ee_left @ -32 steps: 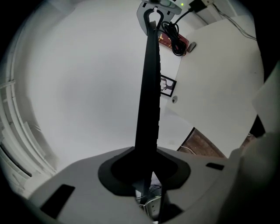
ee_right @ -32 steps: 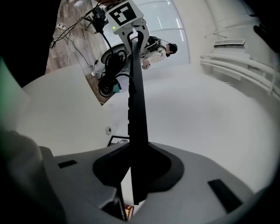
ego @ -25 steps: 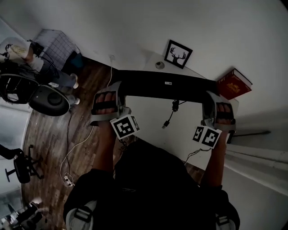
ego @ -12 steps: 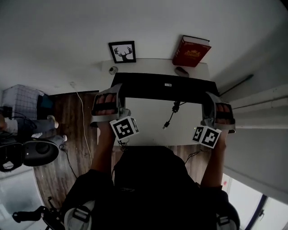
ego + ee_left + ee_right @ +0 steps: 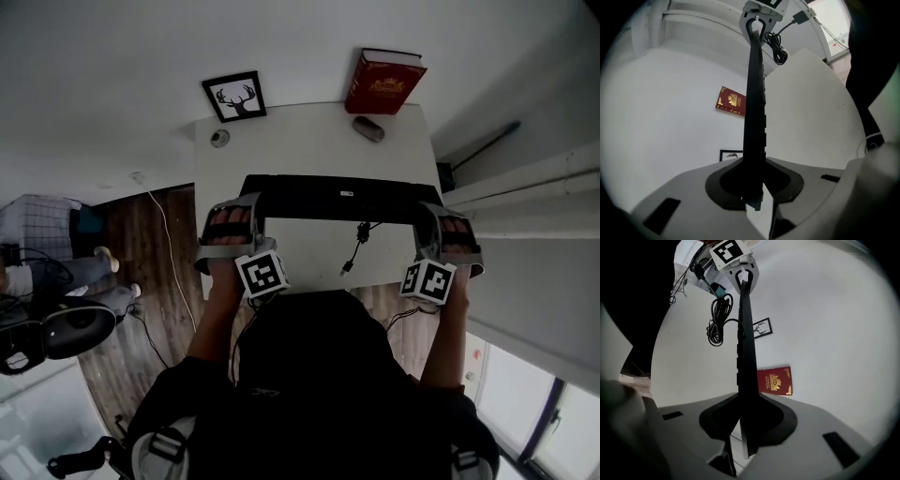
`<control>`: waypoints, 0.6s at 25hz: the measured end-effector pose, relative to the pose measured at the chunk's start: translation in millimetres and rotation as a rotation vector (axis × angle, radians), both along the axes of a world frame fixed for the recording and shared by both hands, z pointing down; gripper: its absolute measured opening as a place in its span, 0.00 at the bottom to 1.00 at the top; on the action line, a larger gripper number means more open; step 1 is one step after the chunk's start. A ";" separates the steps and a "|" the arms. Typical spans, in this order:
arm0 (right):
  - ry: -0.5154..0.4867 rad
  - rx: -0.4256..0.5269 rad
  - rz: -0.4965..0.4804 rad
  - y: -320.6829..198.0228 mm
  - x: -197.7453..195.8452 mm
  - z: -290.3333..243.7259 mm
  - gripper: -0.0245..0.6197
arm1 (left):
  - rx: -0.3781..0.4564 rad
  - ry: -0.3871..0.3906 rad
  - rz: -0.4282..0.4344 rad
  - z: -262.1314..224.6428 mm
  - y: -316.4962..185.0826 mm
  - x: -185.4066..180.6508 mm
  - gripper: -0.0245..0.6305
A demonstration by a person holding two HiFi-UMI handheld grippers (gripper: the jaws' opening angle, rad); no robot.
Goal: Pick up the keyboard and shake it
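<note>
The black keyboard (image 5: 337,198) hangs in the air above the white table (image 5: 300,150), seen edge-on and held level at both ends. My left gripper (image 5: 247,202) is shut on its left end, my right gripper (image 5: 429,216) on its right end. In the left gripper view the keyboard (image 5: 753,93) runs straight up from between the pads of the left gripper (image 5: 753,190). The right gripper view shows the same: the keyboard (image 5: 744,348) is clamped in the right gripper (image 5: 745,430). Its coiled cable (image 5: 354,246) dangles from the middle.
A red book (image 5: 384,82) lies at the table's far right, with a small dark object (image 5: 368,129) beside it. A framed deer picture (image 5: 234,96) and a small round thing (image 5: 220,138) sit far left. Wood floor, cords and a chair (image 5: 66,328) are at left.
The view has swung round, so the whole table now shows under the keyboard. The keyboard sits a little lower in the picture. Both grips are unchanged.
</note>
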State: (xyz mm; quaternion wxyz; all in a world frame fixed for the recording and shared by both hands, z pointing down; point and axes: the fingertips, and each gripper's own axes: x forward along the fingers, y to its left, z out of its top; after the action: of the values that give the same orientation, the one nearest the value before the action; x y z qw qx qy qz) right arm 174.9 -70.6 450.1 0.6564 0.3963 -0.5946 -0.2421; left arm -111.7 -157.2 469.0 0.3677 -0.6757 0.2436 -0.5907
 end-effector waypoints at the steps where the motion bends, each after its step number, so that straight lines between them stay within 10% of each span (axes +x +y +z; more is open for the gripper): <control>1: -0.004 -0.017 -0.011 -0.9 -5.6 6.5 0.19 | -0.013 -0.004 -0.011 5.0 2.4 -6.7 0.18; 15: -0.077 -0.373 -0.104 -0.8 -72.2 92.3 0.19 | -0.318 -0.038 -0.013 74.8 40.1 -77.0 0.17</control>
State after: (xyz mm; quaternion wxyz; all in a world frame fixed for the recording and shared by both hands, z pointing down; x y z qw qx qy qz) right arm 102.7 -71.4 542.4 0.6818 0.2456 -0.6734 -0.1459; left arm -188.8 -117.1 543.8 0.2568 -0.7126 0.1441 -0.6367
